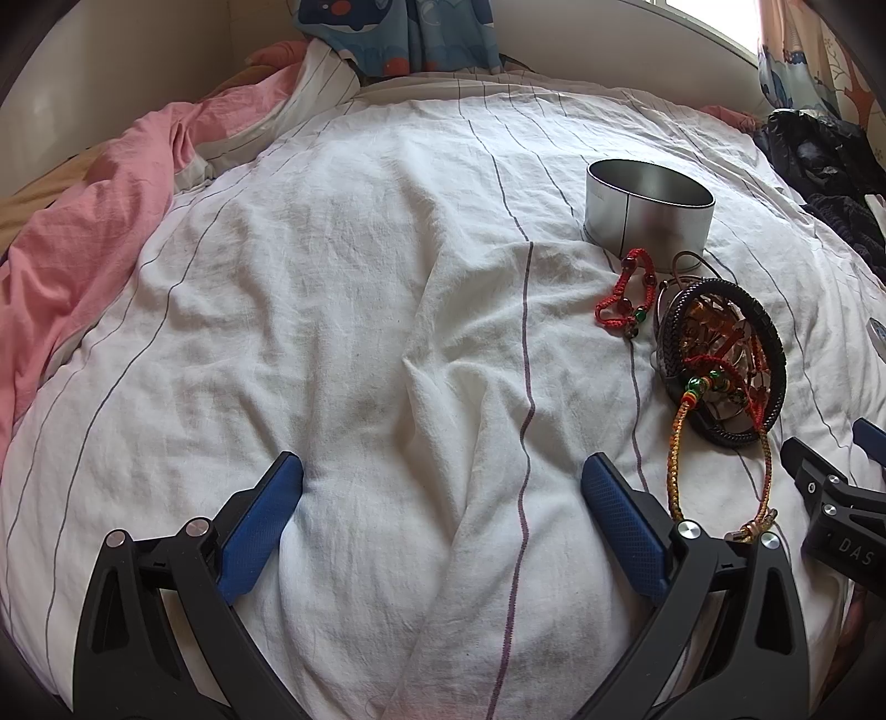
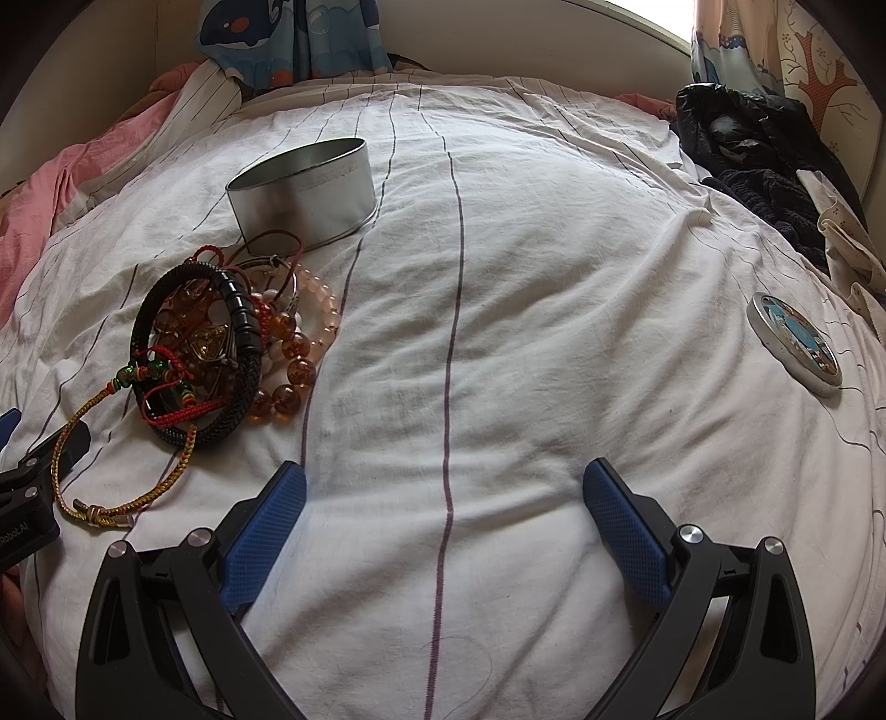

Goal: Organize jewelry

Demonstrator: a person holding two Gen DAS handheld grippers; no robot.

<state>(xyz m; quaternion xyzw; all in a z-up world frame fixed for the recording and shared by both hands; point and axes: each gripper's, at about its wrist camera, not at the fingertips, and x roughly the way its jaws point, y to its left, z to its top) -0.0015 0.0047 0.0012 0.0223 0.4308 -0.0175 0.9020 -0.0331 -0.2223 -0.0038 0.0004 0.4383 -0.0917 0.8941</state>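
A pile of bracelets lies on the white striped bedsheet: a black braided bangle point(image 1: 772, 338) point(image 2: 243, 387), amber beads point(image 2: 293, 371), pink beads point(image 2: 326, 310) and a yellow-red cord point(image 1: 678, 443) point(image 2: 116, 437). A red cord bracelet point(image 1: 626, 293) lies apart, left of the pile. An open round silver tin point(image 1: 648, 213) point(image 2: 304, 188) stands just behind. My left gripper point(image 1: 443, 487) is open and empty, left of the pile. My right gripper point(image 2: 443, 493) is open and empty, right of the pile. Each shows at the other view's edge.
The tin's lid point(image 2: 794, 343) lies face up on the sheet at right. Dark clothes point(image 2: 758, 160) point(image 1: 819, 155) are heaped at the far right. A pink blanket point(image 1: 83, 232) is bunched at the left. Patterned curtains point(image 2: 288, 39) hang behind the bed.
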